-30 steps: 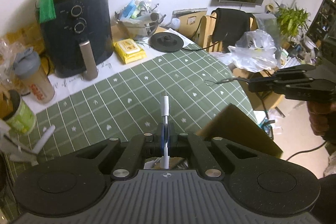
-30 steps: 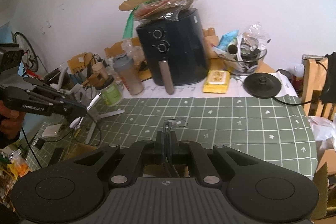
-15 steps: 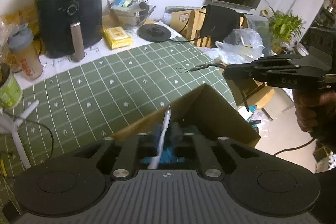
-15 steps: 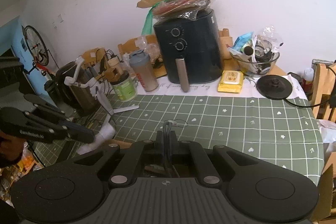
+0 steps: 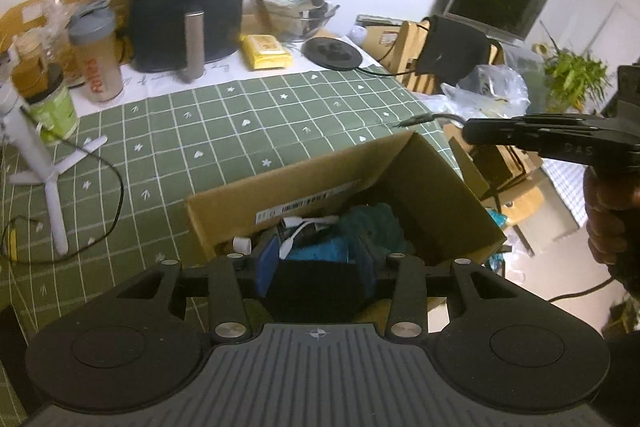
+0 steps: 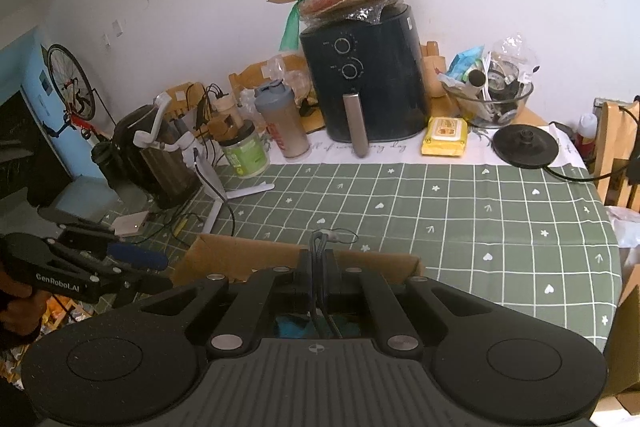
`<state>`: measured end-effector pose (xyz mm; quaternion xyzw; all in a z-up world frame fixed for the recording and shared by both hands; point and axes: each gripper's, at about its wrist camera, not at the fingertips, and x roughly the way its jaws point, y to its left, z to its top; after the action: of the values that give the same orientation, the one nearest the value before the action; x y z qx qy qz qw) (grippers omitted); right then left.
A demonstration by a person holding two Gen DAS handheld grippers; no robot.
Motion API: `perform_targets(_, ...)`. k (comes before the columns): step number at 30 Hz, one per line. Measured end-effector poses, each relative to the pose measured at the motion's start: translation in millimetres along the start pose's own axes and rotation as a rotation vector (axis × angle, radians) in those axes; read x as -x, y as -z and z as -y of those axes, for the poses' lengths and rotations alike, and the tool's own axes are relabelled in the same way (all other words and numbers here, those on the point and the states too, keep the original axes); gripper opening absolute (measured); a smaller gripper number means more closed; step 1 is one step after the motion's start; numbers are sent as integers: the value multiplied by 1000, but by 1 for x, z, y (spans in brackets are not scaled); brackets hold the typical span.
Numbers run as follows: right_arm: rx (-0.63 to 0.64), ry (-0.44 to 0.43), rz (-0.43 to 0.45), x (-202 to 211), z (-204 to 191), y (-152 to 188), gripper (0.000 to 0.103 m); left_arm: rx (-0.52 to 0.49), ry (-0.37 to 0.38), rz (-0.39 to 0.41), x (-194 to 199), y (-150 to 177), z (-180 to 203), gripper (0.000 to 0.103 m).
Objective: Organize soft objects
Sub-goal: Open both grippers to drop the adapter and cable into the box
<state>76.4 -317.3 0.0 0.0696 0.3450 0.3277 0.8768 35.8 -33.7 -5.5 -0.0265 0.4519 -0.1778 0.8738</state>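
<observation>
An open cardboard box stands at the table's near edge, holding a teal cloth and a white cable. My left gripper is open over the box, its blue pads apart and empty, with the white cable lying just below it. My right gripper is shut on a thin dark cable that sticks out past its tips, above the box's far wall. In the left wrist view the right gripper hovers over the box's right corner with the cable end pointing left.
A green grid tablecloth covers the table. At the back stand a black air fryer, shaker bottle, green jar, yellow wipes pack, glass bowl and kettle base. A white stand with a black wire is at the left.
My left gripper moved over the box and opened; the white cable it held now lies in the box. My right gripper stays shut on the dark cable, nearer the box.
</observation>
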Motion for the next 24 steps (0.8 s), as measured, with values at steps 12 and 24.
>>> perform_targets(12, -33, 140, -93, -9, -5, 15, 61, 69, -46, 31, 18, 25, 0, 41)
perform_targets(24, 113, 238, -122, -17, -47, 31, 103, 148, -204, 3, 30, 43, -11, 49)
